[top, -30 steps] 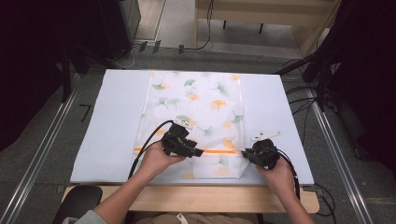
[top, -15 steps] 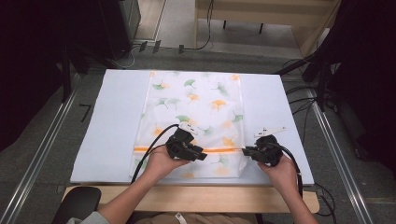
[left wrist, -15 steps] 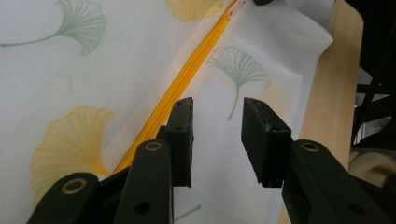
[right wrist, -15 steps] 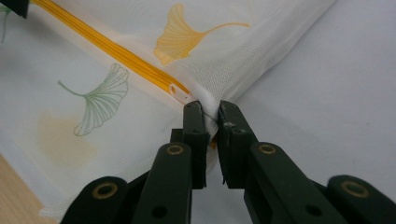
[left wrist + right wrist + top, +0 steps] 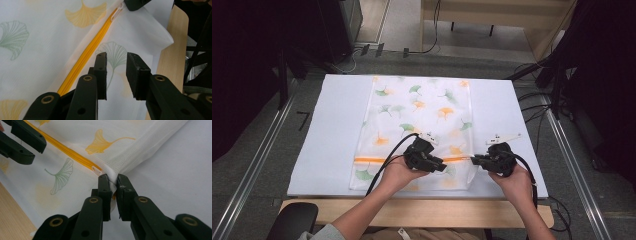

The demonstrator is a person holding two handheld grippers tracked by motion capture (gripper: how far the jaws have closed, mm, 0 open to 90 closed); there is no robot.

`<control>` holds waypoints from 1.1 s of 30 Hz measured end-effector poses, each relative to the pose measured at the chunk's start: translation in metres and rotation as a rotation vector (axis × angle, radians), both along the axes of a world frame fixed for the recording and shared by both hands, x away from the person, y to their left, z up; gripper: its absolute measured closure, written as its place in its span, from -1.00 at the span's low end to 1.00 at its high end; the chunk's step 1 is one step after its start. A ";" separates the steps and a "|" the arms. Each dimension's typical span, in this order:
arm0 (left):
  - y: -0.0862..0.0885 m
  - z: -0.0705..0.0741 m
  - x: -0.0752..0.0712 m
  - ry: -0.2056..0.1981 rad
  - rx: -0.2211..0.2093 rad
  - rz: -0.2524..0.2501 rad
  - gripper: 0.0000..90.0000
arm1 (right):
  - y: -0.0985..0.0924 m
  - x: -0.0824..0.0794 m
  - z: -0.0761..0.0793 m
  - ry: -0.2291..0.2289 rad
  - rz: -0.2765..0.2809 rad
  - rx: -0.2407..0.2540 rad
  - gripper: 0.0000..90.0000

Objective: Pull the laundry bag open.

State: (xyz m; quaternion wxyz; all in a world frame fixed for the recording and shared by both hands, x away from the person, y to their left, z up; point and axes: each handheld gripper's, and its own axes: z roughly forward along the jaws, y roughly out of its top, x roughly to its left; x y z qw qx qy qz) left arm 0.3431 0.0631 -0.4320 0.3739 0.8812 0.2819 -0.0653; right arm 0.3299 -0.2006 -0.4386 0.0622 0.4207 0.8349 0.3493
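Bag: we see the white mesh bag flat on the white sheet, yellow zipper near its 6 o'clock end | Left: our left gripper has just been closing, jaws apart over fabric, nothing pinched | Right: our right gripper clamps the bag's edge at 3 o'clock, beside the zipper pull

The bag is thin, matt white mesh cloth with a glossy orange plastic zip. The jaws are matt black plastic with brass-looking rivets. The table edge is pale wood.
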 end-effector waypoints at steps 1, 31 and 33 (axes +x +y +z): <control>-0.003 0.000 0.000 0.002 -0.007 0.000 0.56 | 0.000 -0.001 0.001 0.001 -0.002 0.003 0.88; -0.038 -0.015 0.011 -0.054 -0.040 -0.042 0.54 | 0.004 -0.006 0.015 -0.040 0.110 0.070 0.89; -0.038 -0.014 0.011 -0.053 -0.048 -0.051 0.52 | 0.004 -0.006 0.015 -0.040 0.113 0.077 0.89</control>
